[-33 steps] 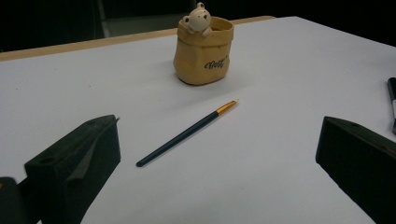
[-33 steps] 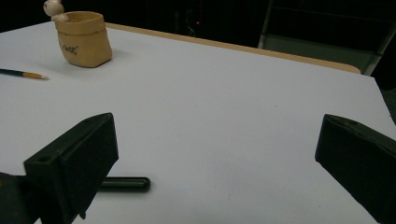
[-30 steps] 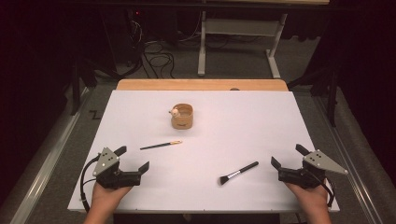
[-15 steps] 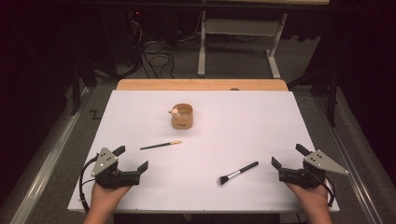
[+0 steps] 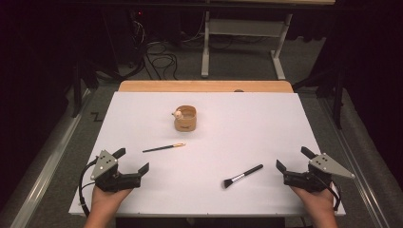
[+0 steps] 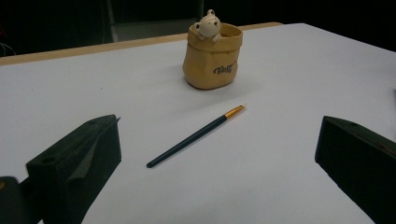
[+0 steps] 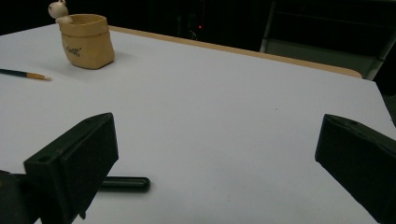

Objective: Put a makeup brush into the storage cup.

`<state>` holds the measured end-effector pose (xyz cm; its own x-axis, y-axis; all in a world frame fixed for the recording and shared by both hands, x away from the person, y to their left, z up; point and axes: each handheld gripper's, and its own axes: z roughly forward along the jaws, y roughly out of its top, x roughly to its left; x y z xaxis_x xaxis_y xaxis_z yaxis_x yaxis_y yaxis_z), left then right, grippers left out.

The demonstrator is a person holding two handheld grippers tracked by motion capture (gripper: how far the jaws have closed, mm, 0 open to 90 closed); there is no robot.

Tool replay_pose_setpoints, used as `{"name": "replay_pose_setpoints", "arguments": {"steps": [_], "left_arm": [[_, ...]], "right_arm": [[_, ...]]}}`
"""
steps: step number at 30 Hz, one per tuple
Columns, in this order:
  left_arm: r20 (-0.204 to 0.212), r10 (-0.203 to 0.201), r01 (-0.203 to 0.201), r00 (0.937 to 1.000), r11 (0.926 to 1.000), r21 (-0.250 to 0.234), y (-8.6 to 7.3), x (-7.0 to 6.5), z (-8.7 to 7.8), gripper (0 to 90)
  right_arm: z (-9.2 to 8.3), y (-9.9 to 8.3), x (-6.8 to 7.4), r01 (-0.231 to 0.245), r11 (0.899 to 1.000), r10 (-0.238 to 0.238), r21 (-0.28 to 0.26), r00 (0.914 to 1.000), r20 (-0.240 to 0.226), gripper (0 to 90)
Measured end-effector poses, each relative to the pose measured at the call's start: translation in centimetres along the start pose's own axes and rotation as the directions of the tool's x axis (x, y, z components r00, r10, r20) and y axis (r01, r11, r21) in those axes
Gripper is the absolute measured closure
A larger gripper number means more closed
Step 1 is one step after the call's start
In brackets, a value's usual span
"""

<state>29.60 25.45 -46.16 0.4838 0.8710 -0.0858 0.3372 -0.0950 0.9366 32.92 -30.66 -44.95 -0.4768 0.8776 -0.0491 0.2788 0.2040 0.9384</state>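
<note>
Both grippers rest at the near edge of the white table [image 5: 285, 118], the left gripper [image 5: 130, 161] and right gripper [image 5: 291, 159] each spread wide and empty. Ahead of the left one lies a thin paintbrush [image 5: 164, 148], with a tan bear pot [image 5: 185, 118] beyond it. A black makeup brush [image 5: 243, 175] lies just beside the right gripper.

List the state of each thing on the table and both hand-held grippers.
Left hand-held gripper: open, holding nothing.
Right hand-held gripper: open, holding nothing.
Thin paintbrush: lying flat, untouched.
Makeup brush: lying flat, untouched.
Bear pot: upright, open-topped.
</note>
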Motion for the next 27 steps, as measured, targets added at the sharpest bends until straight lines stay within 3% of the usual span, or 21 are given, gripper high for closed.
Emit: {"name": "replay_pose_setpoints", "arguments": {"steps": [12,27], "left_arm": [[-0.012,-0.021,0.021,0.9997,0.9998,0.003,-0.2,0.7,-0.2,2.5],[-0.044,-0.016,0.018,0.9989,0.9986,0.050,-0.6,1.8,-0.1,3.0]], "right_arm": [[0.2,-0.1,0.1,0.007,1.000,-0.007,0.010,0.9999,-0.008,0.2],[0.7,-0.4,0.4,0.024,0.999,-0.023,0.035,0.9994,-0.026,0.2]]}}
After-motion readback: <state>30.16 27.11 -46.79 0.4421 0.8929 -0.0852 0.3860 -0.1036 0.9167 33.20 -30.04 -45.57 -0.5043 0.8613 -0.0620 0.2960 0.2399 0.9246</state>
